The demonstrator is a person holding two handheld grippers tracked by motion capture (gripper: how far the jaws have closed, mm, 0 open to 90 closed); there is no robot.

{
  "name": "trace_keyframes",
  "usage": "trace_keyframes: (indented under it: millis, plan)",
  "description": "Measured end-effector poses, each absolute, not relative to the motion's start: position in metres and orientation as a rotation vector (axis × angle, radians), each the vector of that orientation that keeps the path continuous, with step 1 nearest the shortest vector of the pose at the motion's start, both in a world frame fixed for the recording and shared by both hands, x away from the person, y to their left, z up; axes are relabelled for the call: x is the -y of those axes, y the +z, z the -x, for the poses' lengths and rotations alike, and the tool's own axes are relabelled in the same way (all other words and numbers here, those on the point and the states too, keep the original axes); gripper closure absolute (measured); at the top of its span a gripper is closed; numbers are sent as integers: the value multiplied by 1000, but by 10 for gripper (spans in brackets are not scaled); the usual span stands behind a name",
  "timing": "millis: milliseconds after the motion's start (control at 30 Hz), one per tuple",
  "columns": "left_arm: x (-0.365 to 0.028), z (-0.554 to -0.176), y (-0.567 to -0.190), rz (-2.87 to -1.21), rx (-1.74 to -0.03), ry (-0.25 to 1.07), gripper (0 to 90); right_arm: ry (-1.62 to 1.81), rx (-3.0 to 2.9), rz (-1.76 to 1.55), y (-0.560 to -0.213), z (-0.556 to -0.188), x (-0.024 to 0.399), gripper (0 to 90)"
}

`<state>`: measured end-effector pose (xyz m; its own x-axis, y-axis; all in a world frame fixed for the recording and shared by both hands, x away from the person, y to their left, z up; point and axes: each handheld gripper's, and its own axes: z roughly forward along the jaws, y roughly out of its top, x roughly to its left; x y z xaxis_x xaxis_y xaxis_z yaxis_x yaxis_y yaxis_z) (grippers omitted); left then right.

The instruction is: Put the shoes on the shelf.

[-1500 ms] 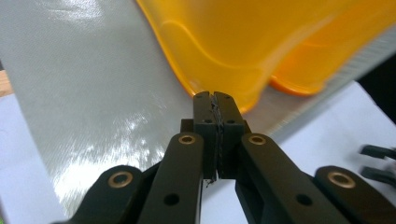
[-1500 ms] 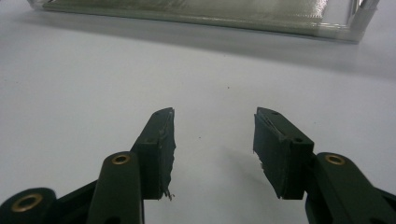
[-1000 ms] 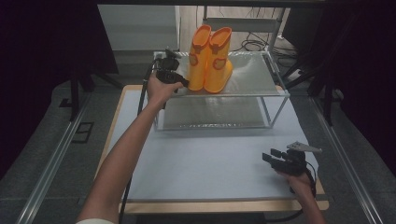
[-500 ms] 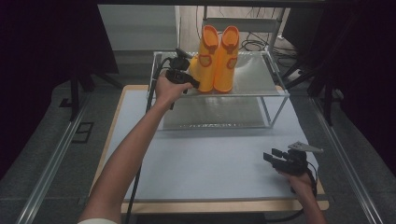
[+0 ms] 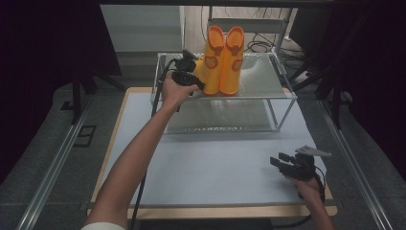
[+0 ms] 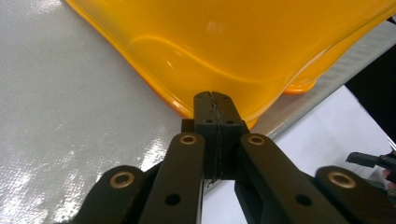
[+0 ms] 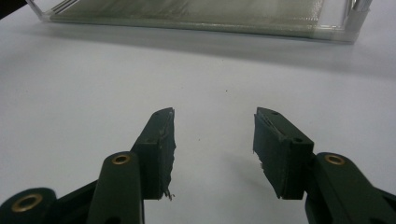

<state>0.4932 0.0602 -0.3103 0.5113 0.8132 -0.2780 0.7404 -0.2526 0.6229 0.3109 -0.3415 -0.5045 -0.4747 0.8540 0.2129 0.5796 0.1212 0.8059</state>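
A lab or test room is suggested. A table [image 5: 210, 163] is flanked by dark curtains [image 5: 43, 57], floor rails [image 5: 52, 167] and loose cables [image 5: 261, 45].

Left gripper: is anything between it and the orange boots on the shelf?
Nothing visible. The left gripper, jaws shut with nothing between them, has its tips right at the sole edge of the nearer of the orange boots on the shelf; actual contact can't be told.

Right gripper [image 7: 215, 140]: jaws apart, nothing between them, above the white table [image 7: 93, 79]. Clear rack's [image 7: 196, 18] base beyond.
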Motion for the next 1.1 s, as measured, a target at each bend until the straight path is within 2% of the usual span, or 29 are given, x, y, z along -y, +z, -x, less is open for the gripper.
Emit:
trace_keyframes:
  millis: [333, 567, 667, 833, 1100]
  plan:
    - [-51, -492, -309, -2036, -1230, 106, 896, 1293, -2098, -1397, -503, -310, 341, 483]
    - [-68, -486, -307, -2022, -1211, 111, 825, 1285, -2101, -1395, -504, -310, 342, 483]
    - [-72, -480, -303, -2025, -1198, 142, 763, 1284, -2100, -1395, -504, -310, 341, 483]
    - [-83, -470, -297, -2027, -1164, 179, 577, 1277, -2109, -1392, -505, -311, 340, 482]
    - [-98, -455, -293, -2018, -1082, 141, 451, 1270, -2117, -1393, -506, -311, 339, 482]
